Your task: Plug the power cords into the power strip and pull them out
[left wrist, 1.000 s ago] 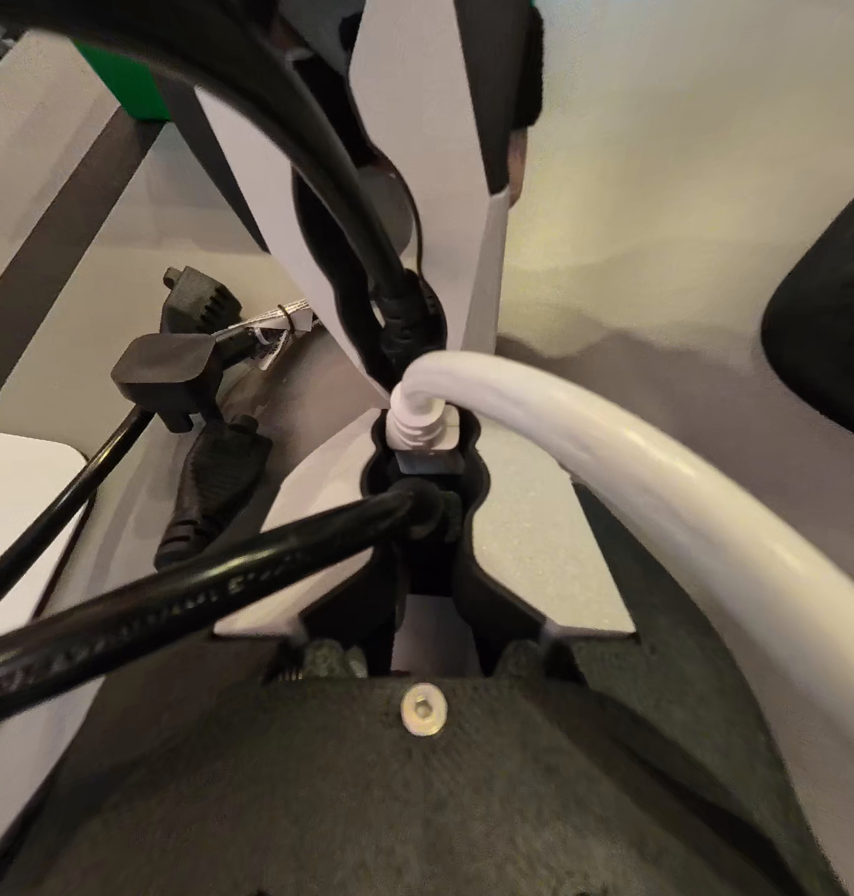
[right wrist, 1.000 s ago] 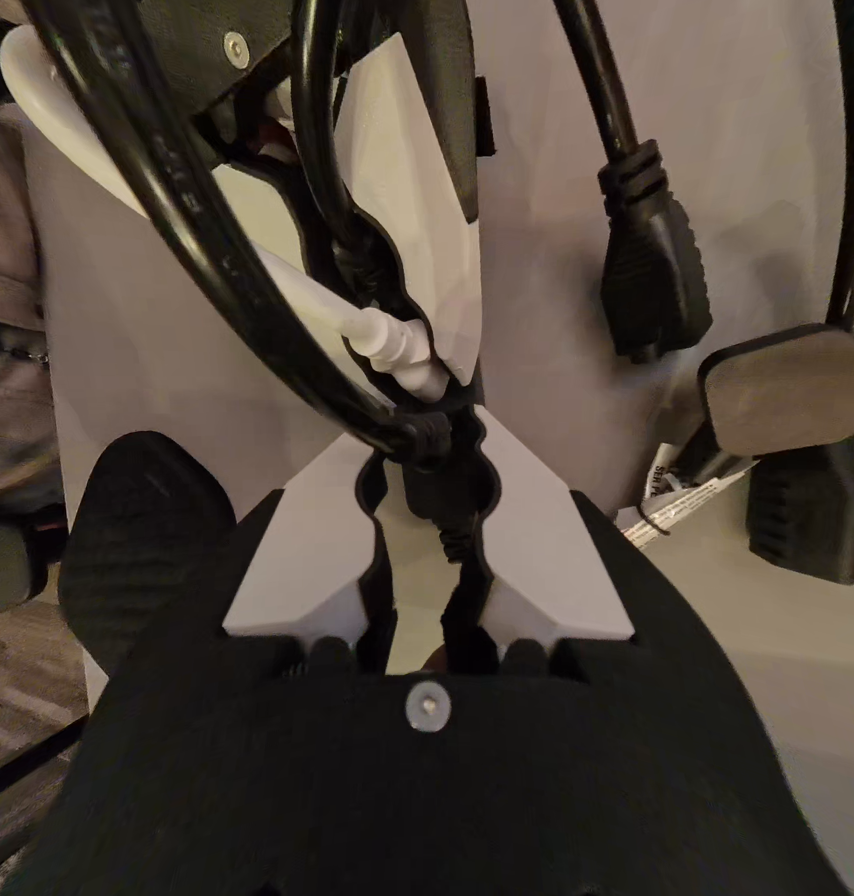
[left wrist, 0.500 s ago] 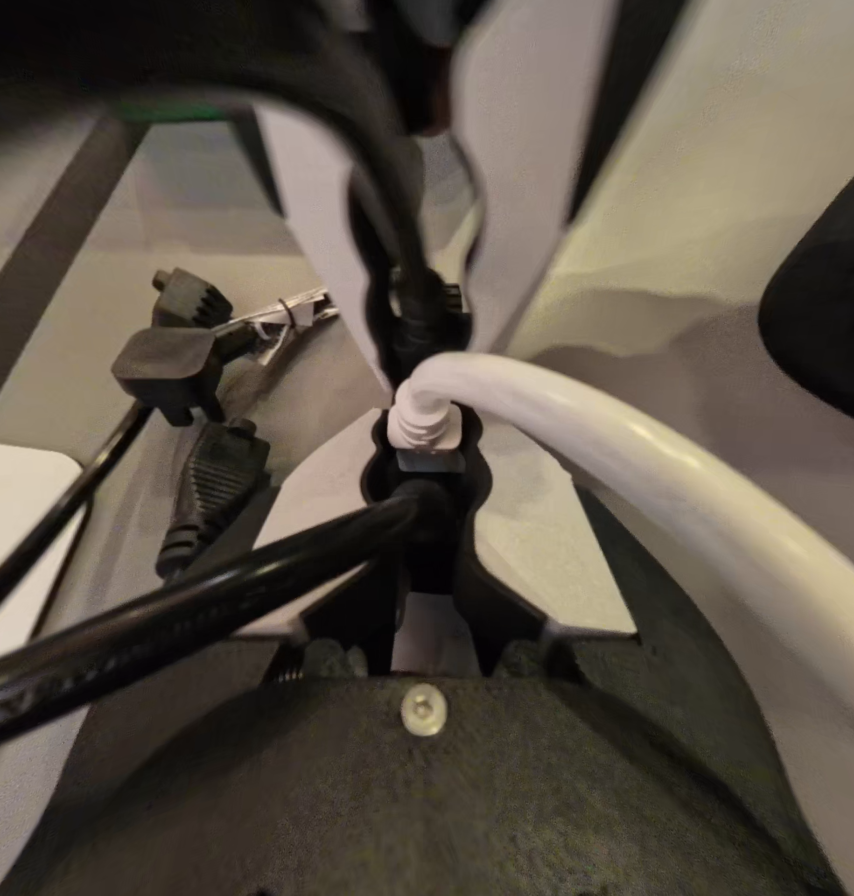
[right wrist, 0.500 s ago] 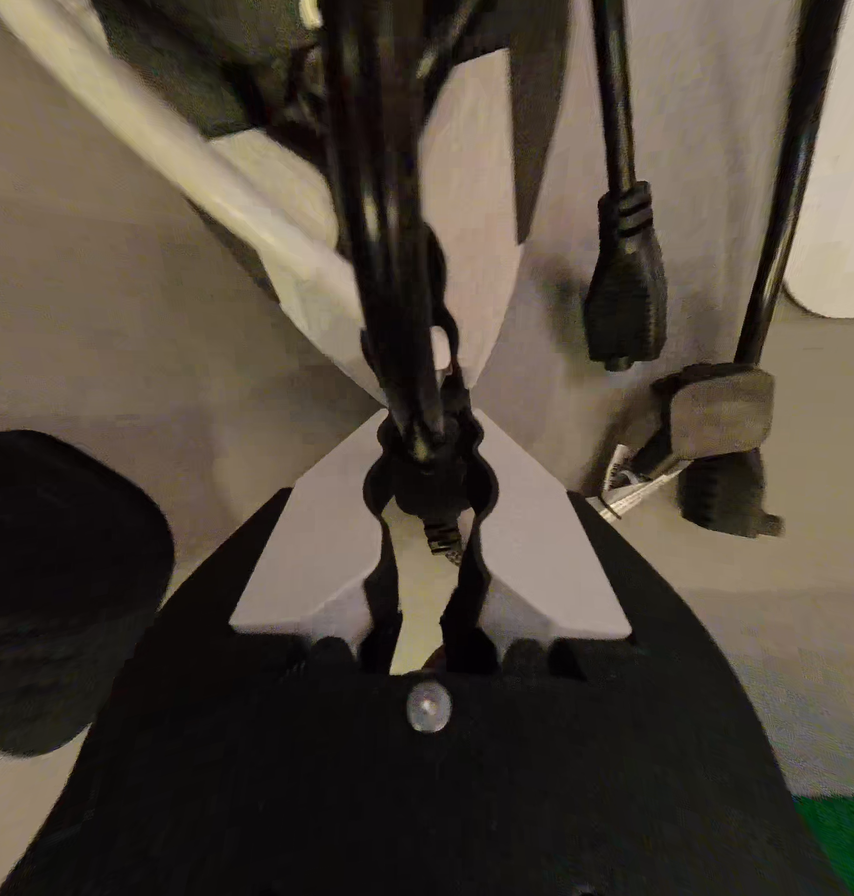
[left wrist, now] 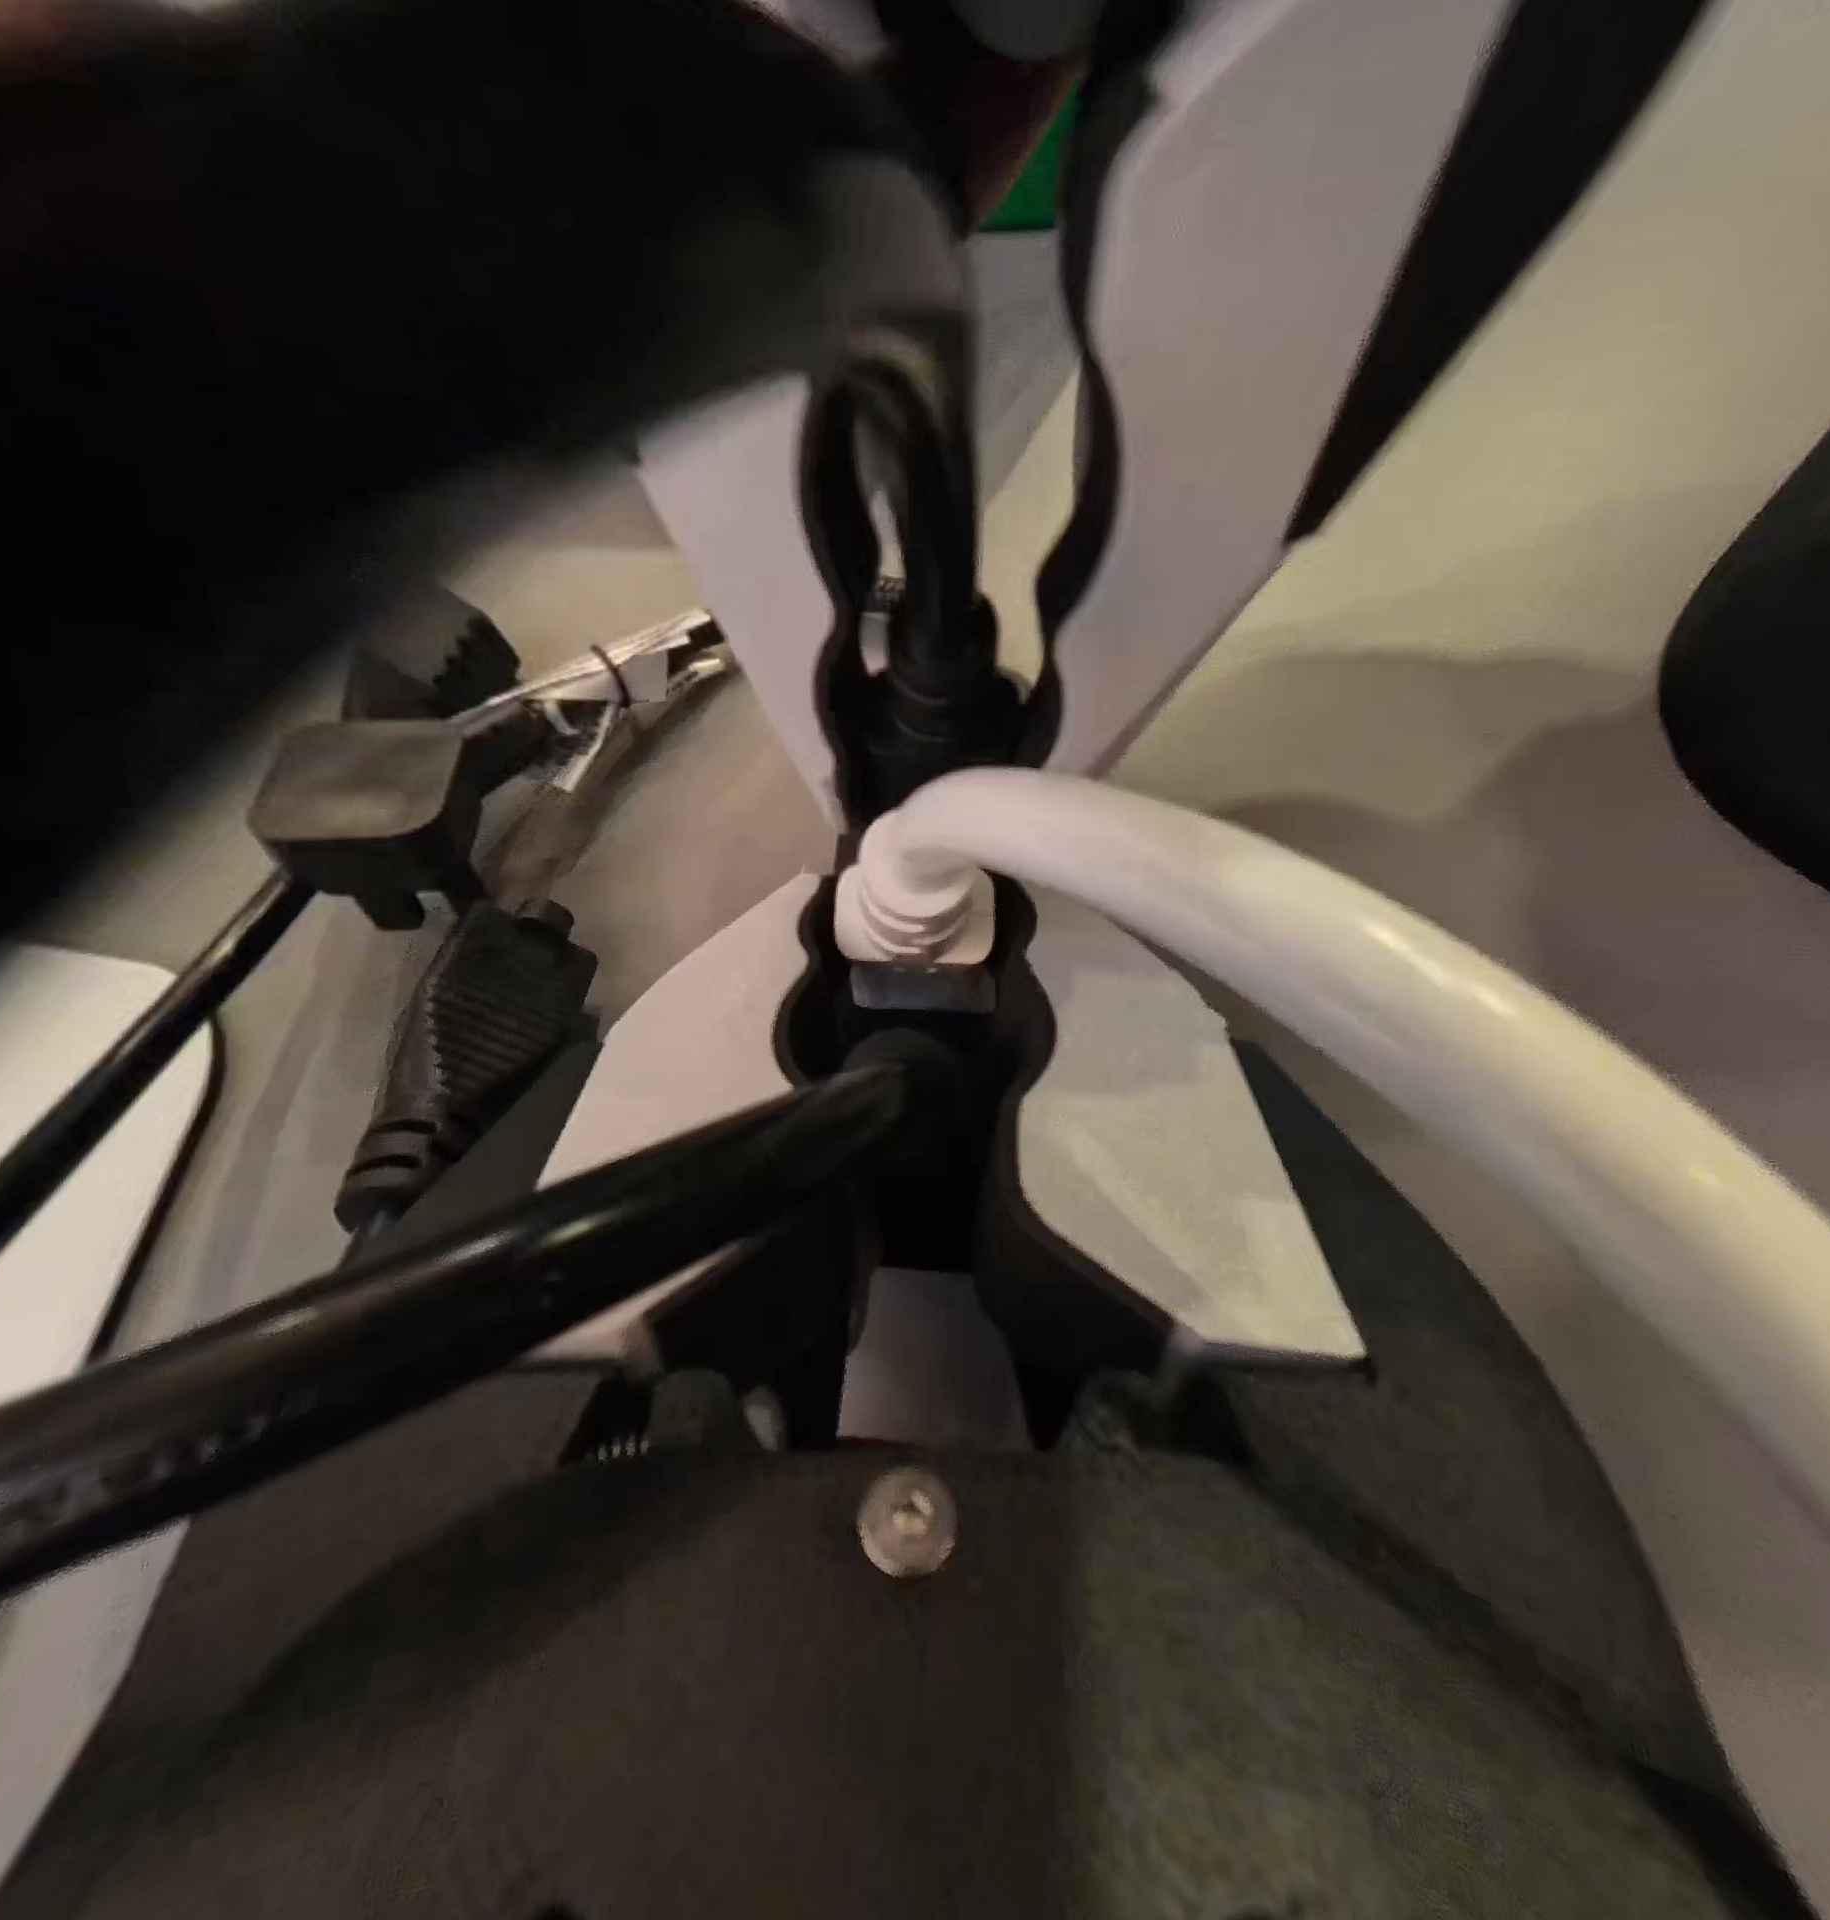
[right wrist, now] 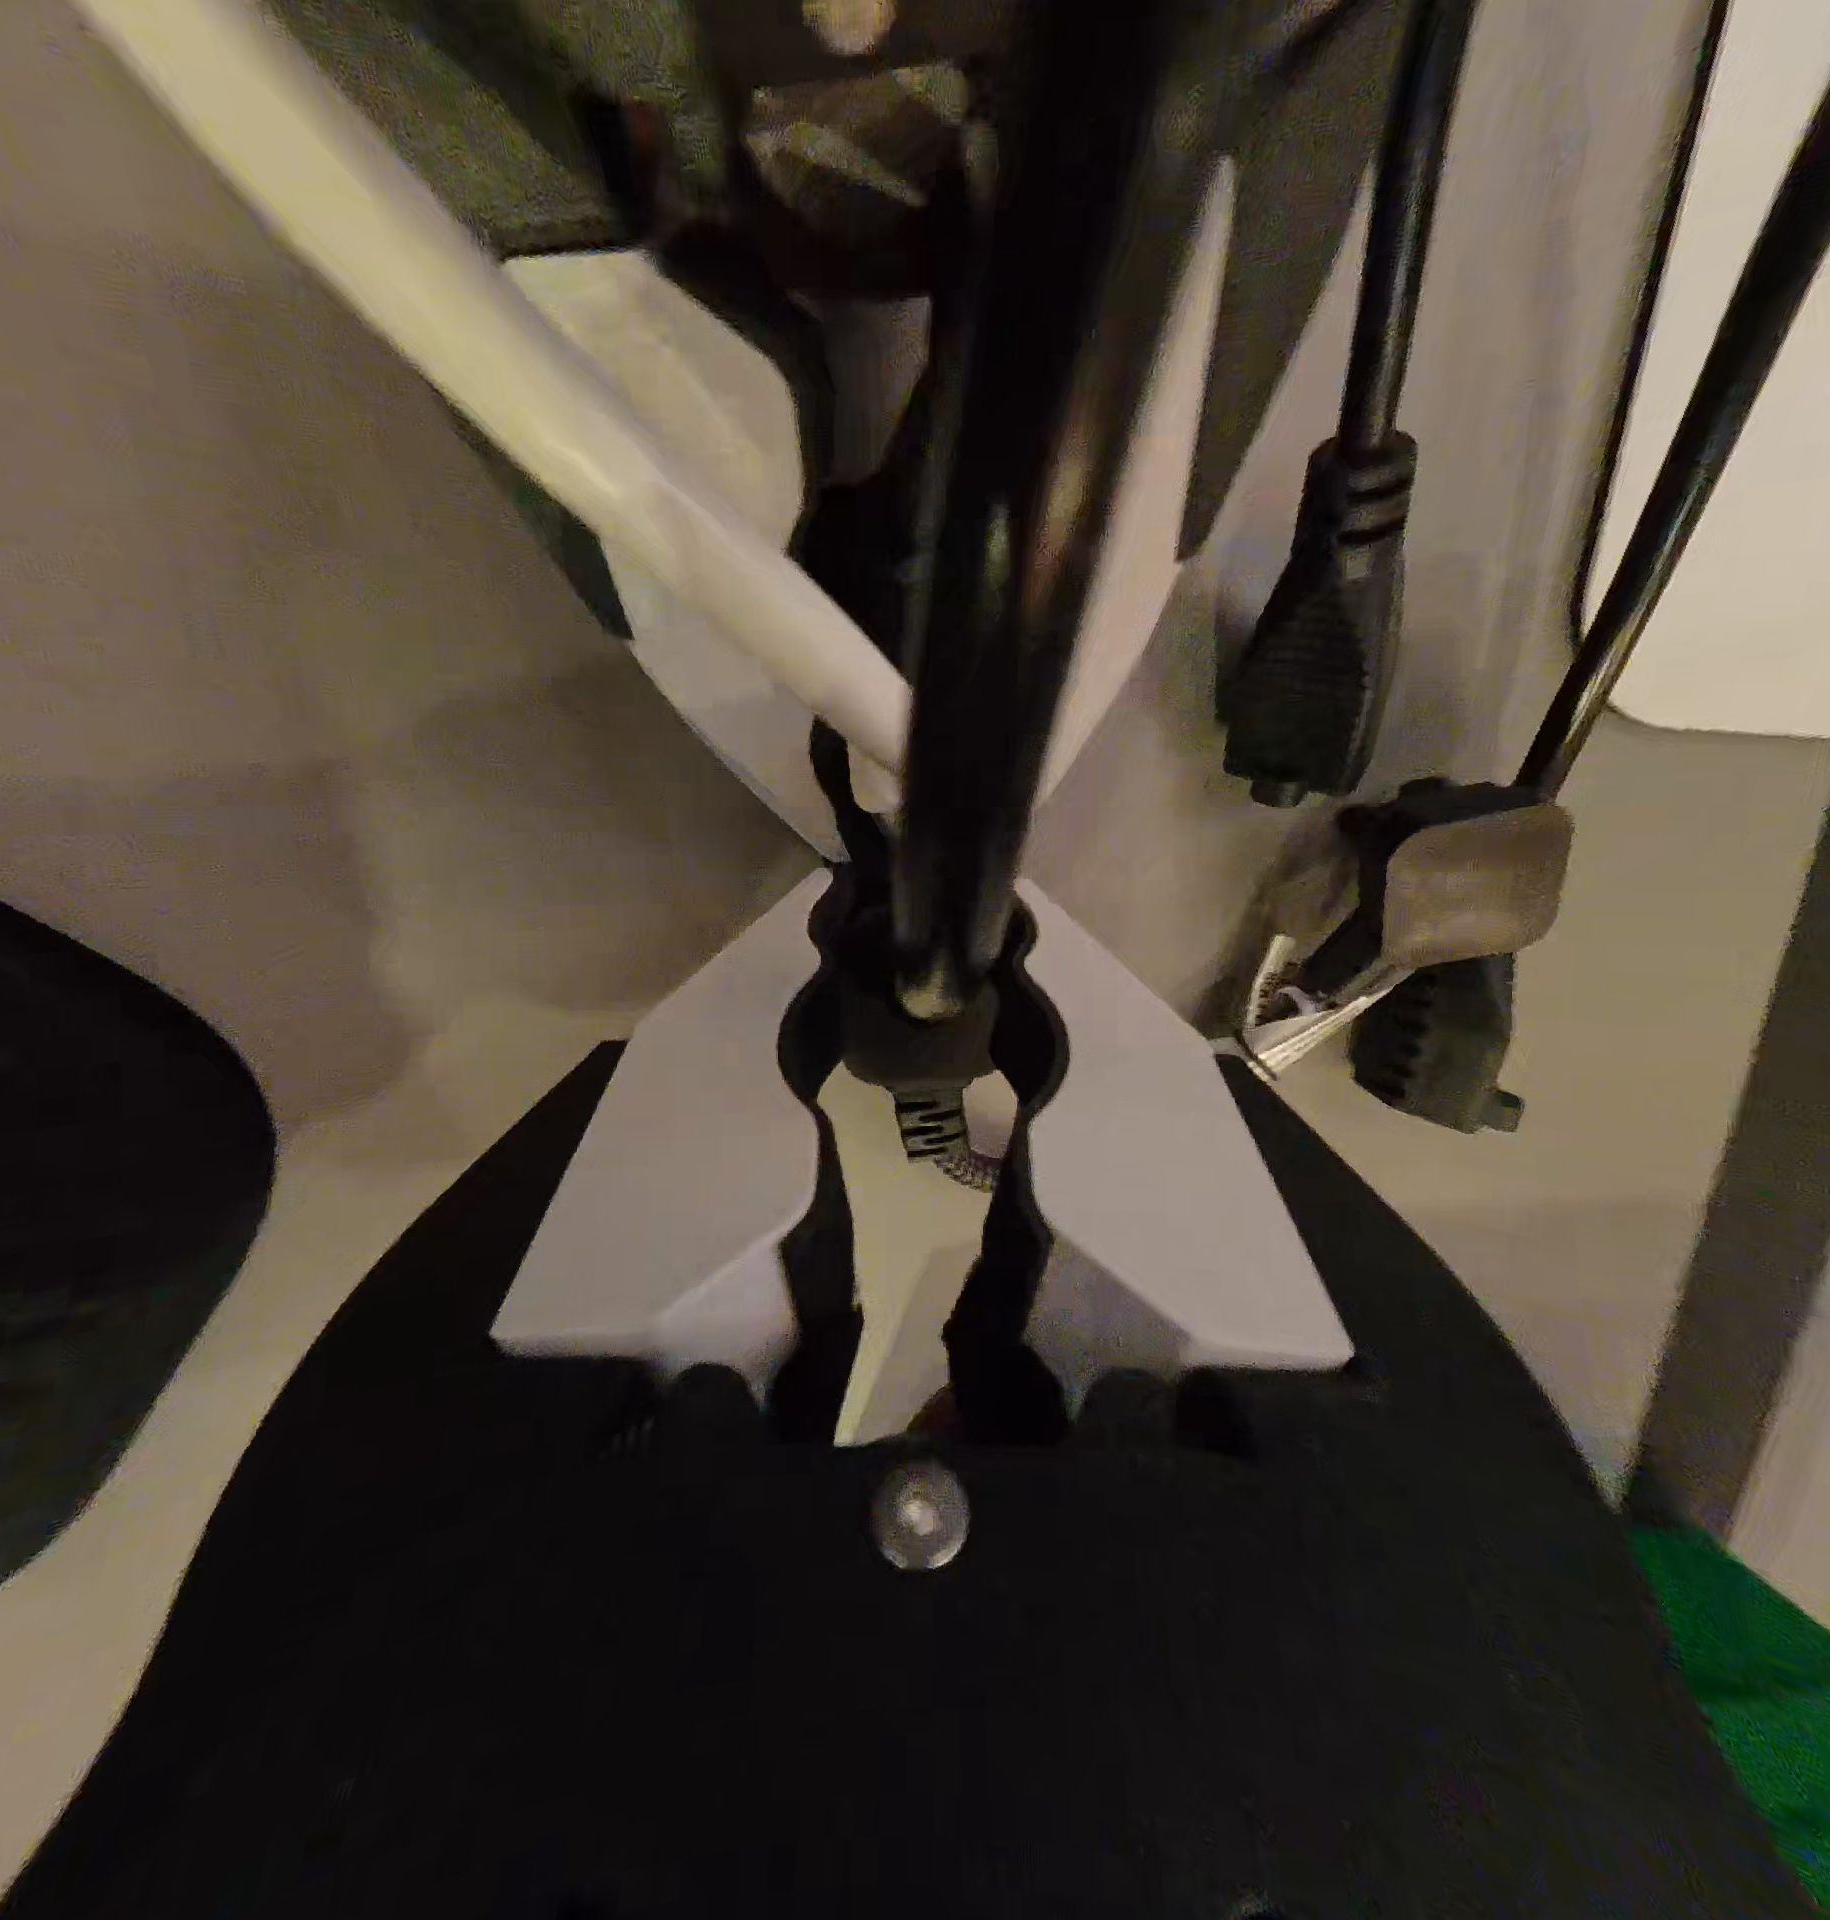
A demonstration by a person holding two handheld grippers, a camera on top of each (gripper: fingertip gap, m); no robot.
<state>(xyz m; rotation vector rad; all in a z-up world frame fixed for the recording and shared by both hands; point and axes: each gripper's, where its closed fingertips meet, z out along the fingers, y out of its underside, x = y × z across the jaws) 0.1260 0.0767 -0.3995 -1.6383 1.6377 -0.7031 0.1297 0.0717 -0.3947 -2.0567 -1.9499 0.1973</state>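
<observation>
While left gripper [left wrist: 916, 966] clamps the white cord [left wrist: 1410, 997] end mid-frame, right gripper [right wrist: 921, 997] pinches a black cord [right wrist: 994, 623].

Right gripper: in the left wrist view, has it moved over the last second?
Yes. The right gripper tilted leftward, its body now looming over the unmoved loose plugs.

Dim, warm light throughout; soft shadows; glare streaks the white cable [left wrist: 1410, 997]; motion blur smears upper edges; wide-angle bending at borders.
</observation>
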